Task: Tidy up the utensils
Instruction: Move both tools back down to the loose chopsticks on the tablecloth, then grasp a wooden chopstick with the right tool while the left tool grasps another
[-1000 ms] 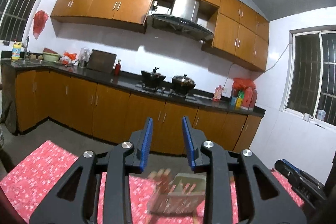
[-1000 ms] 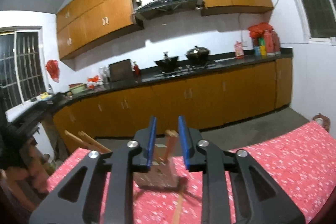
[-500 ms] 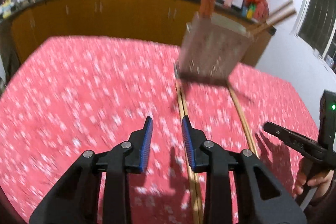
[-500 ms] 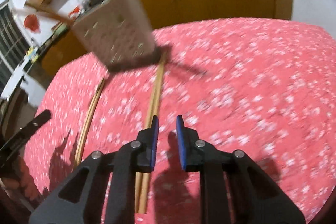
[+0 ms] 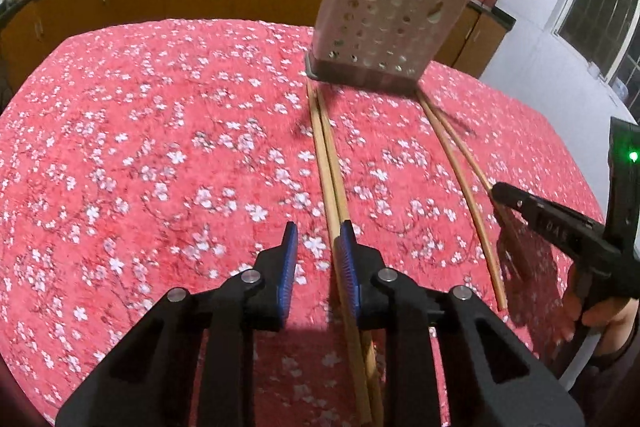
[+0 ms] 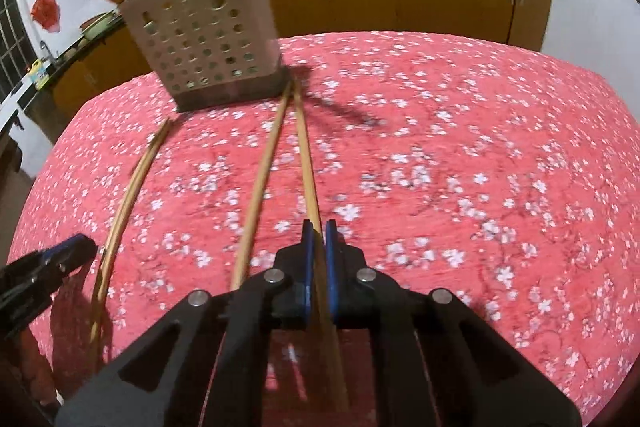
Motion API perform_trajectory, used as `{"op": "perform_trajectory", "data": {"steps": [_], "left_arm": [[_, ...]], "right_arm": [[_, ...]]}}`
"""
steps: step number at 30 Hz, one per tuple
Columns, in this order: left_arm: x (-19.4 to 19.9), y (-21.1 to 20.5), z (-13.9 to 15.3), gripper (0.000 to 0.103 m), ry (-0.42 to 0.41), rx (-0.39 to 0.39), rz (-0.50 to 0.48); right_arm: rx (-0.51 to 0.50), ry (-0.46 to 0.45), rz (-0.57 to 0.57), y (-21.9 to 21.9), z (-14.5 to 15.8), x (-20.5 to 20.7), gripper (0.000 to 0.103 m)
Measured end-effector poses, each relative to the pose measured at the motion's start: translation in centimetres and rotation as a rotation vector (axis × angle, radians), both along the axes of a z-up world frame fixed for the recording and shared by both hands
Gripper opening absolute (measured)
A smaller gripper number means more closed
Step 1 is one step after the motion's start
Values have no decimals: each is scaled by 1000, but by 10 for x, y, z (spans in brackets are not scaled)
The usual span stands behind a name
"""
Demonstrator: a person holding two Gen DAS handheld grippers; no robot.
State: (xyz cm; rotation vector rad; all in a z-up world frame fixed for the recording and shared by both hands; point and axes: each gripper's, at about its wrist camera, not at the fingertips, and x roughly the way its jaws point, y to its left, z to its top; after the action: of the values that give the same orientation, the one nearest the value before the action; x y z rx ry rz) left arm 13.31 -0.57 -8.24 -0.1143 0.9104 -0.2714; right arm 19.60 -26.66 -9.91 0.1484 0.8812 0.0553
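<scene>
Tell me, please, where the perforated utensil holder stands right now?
The utensil holder stands at the table's far edge: upper right of centre in the left wrist view, upper left in the right, with loose chopsticks running towards it.

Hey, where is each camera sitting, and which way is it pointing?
Left wrist: on the left gripper, angled down at the red tablecloth; its jaws, just closing, straddle a chopstick pair; a hand shows at right.
Right wrist: on the right gripper, angled down, shut on one chopstick.
Shared: the perforated holder and each other's gripper.
</scene>
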Motion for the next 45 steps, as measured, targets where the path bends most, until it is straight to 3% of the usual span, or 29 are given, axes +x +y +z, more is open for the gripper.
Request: {"op": "perform_trajectory", "data": {"steps": [10, 14, 19, 30, 36, 45], "left_arm": [[3, -9, -6, 19, 2, 68, -27], [1, -19, -8, 17, -14, 149, -39], [2, -24, -8, 11, -23, 180, -30], [25, 29, -5, 8, 7, 167, 117], [48, 32, -5, 8, -19, 152, 121], [49, 32, -7, 9, -40, 123, 124]], "right_arm": [[42, 8, 3, -4, -2, -9, 11], [43, 12, 7, -1, -4, -7, 11], [2, 4, 14, 6, -6, -6, 9], [7, -9, -84, -19, -6, -6, 8], [-30, -32, -54, -9, -6, 8, 8], [5, -30, -59, -13, -8, 15, 9]]}}
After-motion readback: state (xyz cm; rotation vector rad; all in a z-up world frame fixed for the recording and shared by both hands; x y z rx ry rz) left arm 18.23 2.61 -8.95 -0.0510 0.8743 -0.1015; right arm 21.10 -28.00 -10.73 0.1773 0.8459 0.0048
